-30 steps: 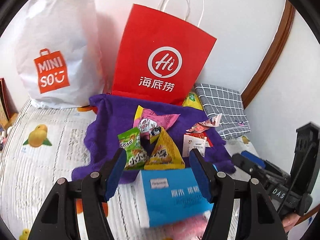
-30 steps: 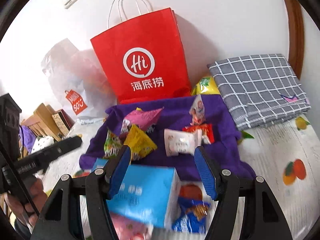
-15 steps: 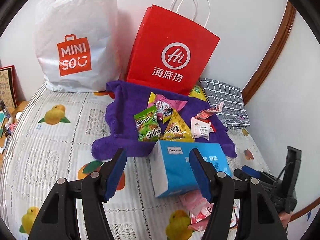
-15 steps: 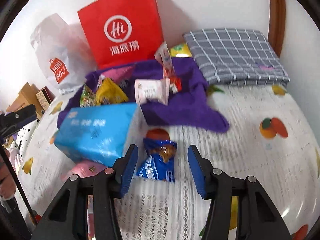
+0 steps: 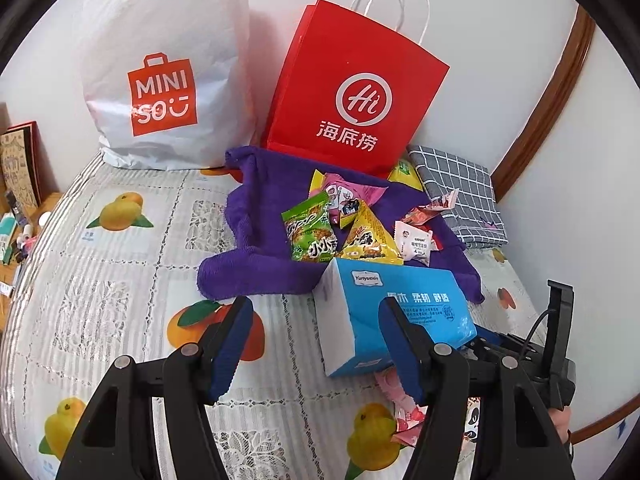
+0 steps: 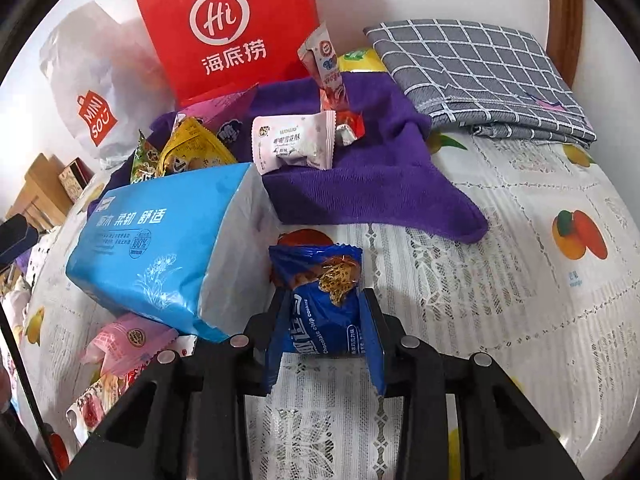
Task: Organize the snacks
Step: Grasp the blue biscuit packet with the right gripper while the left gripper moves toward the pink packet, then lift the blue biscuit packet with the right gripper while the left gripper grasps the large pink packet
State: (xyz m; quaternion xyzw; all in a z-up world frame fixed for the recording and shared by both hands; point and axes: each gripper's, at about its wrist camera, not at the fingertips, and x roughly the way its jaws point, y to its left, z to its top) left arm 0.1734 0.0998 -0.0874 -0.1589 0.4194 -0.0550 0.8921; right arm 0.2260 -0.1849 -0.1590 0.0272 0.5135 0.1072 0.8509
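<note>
— Fingers (image 6: 372,320) of the right gripper (image 6: 322,320) are pinching the blue chocolate-chip cookie packet (image 6: 320,292), one blue pad against each side of it. See how it sits low, the packet touching the white lace tablecloth with printed fruit (image 6: 500,280)?

— I see it. Why grab that one?

— My guess is because it lies apart from the rest. Most of the snacks sit heaped on the purple fleece cloth (image 6: 360,184): the white nougat-style packet (image 6: 294,142), a yellow triangular chip bag (image 5: 366,240), a green crisp packet (image 5: 312,230). The cookie packet is just off the cloth's edge, beside the blue soft pack of tissues (image 6: 160,248).

— And the other hand?

— The left gripper (image 5: 316,332) has its fingers spread wide with nothing between them, held over the tablecloth near the tissue pack. I'd say it is waiting its turn.

— Where would the cookies go?

— Probably onto the purple cloth with the others, or into the red paper carrier bag with white handles (image 5: 352,92) standing behind it against the wall. I can't say which.

— Anything else loose?

— A few pink-wrapped sweets (image 6: 128,340) half under the tissue pack. The grip on the cookie packet is by its sides, so the slippery foil could slide as it lifts.
</note>
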